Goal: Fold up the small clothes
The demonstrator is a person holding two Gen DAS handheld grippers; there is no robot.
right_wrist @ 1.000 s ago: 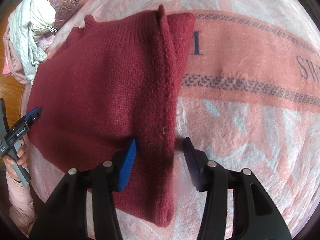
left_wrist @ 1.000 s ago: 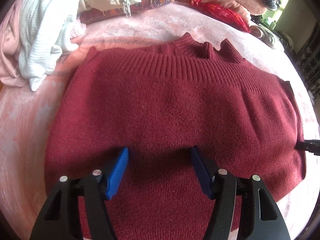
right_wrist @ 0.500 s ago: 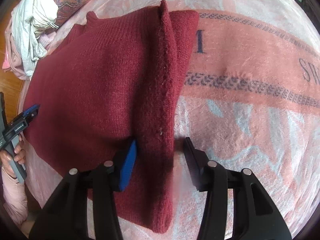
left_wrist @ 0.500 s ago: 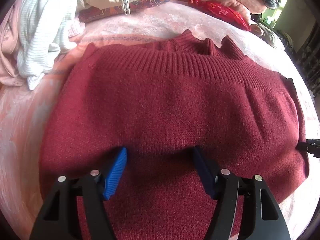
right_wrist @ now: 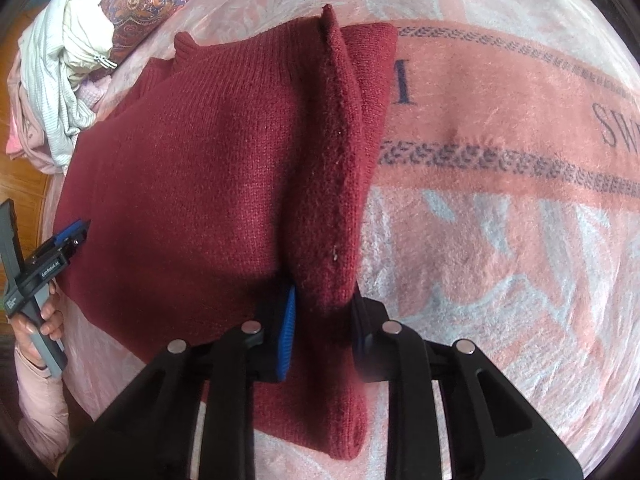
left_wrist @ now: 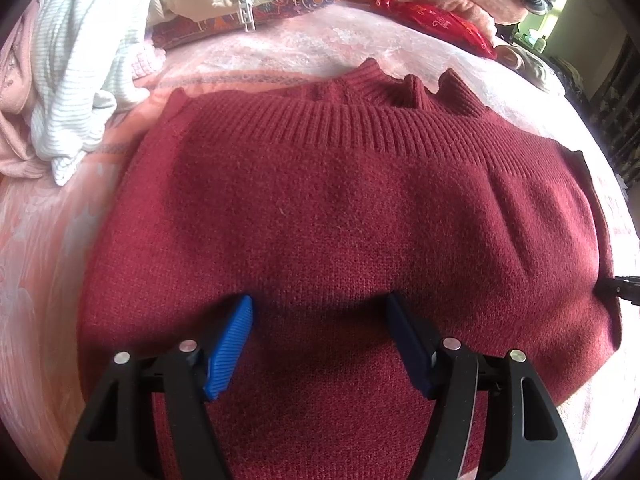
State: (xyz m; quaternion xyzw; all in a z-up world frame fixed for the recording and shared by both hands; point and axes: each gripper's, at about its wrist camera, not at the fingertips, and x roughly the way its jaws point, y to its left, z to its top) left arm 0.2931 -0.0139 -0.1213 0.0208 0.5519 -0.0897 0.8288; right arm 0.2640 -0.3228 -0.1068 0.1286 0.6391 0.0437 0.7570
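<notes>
A: So, on the far left, what lies there?

B: A heap of clothes [left_wrist: 76, 72], white ribbed cloth and pale pink, at the far left edge of the pink blanket [right_wrist: 500, 220]. In the right wrist view a hand [right_wrist: 38, 320] in a pink sleeve [right_wrist: 40, 396] holds the left gripper [right_wrist: 76, 232] at the left edge of the red sweater [left_wrist: 340, 220].

A: And this gripper, how does it stand?

B: In its own view the left gripper [left_wrist: 320, 340] is spread wide. Its blue pads [left_wrist: 230, 350] hover over the near part of the sweater, and I see no fold pinched between them. Whether the tips touch the knit I cannot tell.

A: Where is the sweater itself?

B: It lies flat on the blanket, in the middle, with its ribbed band toward the far side. Its right edge is raised in a ridge.

A: And further to the right?

B: The right gripper [right_wrist: 324, 320] is closing on this raised ridge. The knit stands between its two pads, and the pads press on it from both sides. To the right of it there is only blanket, with a dark patterned stripe and dark letters [right_wrist: 616, 128] across it. A red packet [left_wrist: 436, 24] lies at the far right.
</notes>
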